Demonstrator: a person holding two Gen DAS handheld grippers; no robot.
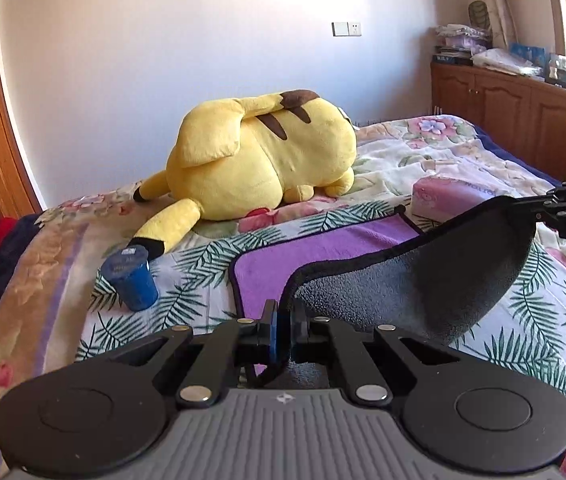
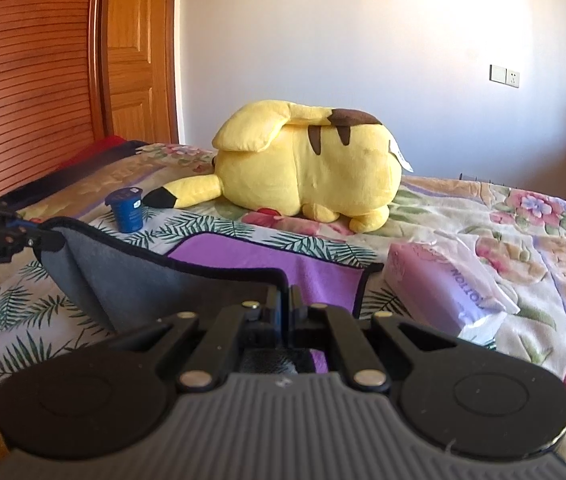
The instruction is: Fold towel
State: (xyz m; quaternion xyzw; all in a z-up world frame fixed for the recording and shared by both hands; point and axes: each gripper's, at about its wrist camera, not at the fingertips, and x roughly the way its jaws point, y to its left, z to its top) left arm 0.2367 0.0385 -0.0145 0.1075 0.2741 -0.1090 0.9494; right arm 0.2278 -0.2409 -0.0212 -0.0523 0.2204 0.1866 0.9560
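Towel (image 1: 383,280): two-sided, purple on one face & grey on the other, w/ black edging. It is lying on the bed, near edge being lifted so the grey underside is showing. The purple part is resting flat on the leaf-print cloth (image 1: 187,280).

Left gripper (image 1: 283,320): fingers are pressed together on the towel's near corner, pinching the black edging. In the right wrist view it is showing at 9 o'clock (image 2: 49,238), holding the other end of the raised edge.

Right gripper (image 2: 285,300): fingers are also closed tight, pinching the towel edge at its corner. In the left wrist view it is coming in at 3 o'clock (image 1: 539,210), gripping the lifted corner there.

Towel edge between grippers: it is hanging as a sagging band from one gripper to the other, above the bed.

Bed (image 1: 43,248): covered w/ a floral blanket; the leaf-print cloth is lying on top of it, under the towel.

Plush toy (image 1: 259,156): yellow, lying on its side at 12 o'clock behind the towel, apart from it.

Blue cup (image 1: 133,280): standing upright at 10 o'clock from the towel in the left wrist view, just beside the plush's black-tipped ear.

Tissue pack (image 2: 443,288): pink-purple, lying at 3 o'clock of the towel in the right wrist view, near its far corner.

Background: white wall w/ socket (image 1: 346,29), wooden cabinet (image 1: 515,116) at 2 o'clock.
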